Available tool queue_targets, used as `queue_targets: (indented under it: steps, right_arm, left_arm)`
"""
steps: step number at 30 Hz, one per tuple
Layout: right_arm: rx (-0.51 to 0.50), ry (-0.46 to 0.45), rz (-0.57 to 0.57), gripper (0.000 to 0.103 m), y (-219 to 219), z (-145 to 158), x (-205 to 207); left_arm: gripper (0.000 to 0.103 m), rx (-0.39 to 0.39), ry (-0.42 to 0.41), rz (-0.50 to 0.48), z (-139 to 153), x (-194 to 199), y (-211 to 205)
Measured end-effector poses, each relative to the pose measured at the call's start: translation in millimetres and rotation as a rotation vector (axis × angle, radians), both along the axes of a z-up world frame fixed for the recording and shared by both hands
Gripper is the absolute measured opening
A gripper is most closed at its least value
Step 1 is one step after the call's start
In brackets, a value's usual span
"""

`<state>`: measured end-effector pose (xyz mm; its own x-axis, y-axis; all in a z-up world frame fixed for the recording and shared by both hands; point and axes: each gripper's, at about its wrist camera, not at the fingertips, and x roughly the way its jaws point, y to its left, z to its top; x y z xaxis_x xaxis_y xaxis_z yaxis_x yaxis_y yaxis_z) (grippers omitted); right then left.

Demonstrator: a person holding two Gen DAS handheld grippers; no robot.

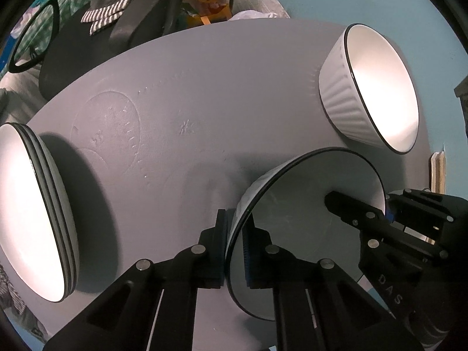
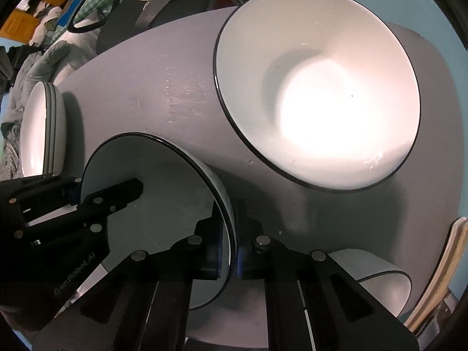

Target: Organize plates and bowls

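Observation:
A white plate with a black rim (image 1: 307,199) is held over the grey table (image 1: 190,93); it also shows in the right wrist view (image 2: 163,181). My left gripper (image 1: 234,251) is shut on its left rim. My right gripper (image 2: 234,251) is shut on its right rim and also shows in the left wrist view (image 1: 380,219). A ribbed white bowl (image 1: 371,87) stands at the far right; its inside fills the right wrist view (image 2: 321,93). A stack of white plates (image 1: 32,213) sits at the left and also shows in the right wrist view (image 2: 41,128).
Another white dish (image 2: 380,278) sits at the table's near right corner beside a wooden item (image 2: 438,269). A dark chair with clothes (image 1: 117,8) and clutter stand beyond the table's far edge.

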<state>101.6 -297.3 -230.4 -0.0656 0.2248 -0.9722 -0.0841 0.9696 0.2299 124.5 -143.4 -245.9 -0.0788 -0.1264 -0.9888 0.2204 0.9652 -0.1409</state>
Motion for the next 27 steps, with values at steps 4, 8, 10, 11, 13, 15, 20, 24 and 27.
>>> queue_targets:
  steps: [4, 8, 10, 11, 13, 15, 20, 24, 27]
  right_arm:
    - [0.010, 0.037, -0.018, 0.006, -1.3, -1.3, -1.9]
    - [0.007, 0.046, -0.028, 0.006, -1.8, 2.5, -4.1]
    - [0.008, 0.047, -0.033, 0.006, -0.4, 4.3, -3.4]
    - [0.011, 0.047, -0.037, 0.006, 0.2, 6.1, -3.8]
    - [0.019, 0.046, -0.046, 0.006, -3.8, 9.6, -5.1]
    - [0.025, 0.044, -0.054, 0.006, -5.7, 14.6, -6.2]
    - [0.013, 0.034, -0.046, 0.006, -4.9, 27.2, -5.0]
    - [0.009, 0.025, -0.047, 0.006, -6.1, 37.0, -2.8]
    - [0.014, 0.023, -0.052, 0.006, -1.8, 38.5, 2.0]
  left_arm:
    - [0.009, 0.012, 0.001, -0.009, -1.6, 3.5, 0.3]
    - [0.008, 0.019, -0.001, -0.012, 0.7, 4.2, -0.9]
    - [0.008, 0.020, -0.006, -0.015, 3.9, 4.3, -1.3]
    - [0.008, 0.023, -0.010, -0.016, 5.7, 4.2, -0.1]
    - [0.009, 0.018, -0.019, -0.020, 10.6, 4.8, 0.8]
    - [0.008, 0.013, -0.024, -0.024, 14.8, 5.1, 1.6]
    - [0.009, 0.000, -0.037, -0.030, 25.6, 7.0, 1.8]
    - [0.009, -0.006, -0.049, -0.034, 36.1, 9.2, 0.5]
    - [0.009, -0.019, -0.056, -0.033, 44.8, 9.2, -0.9]
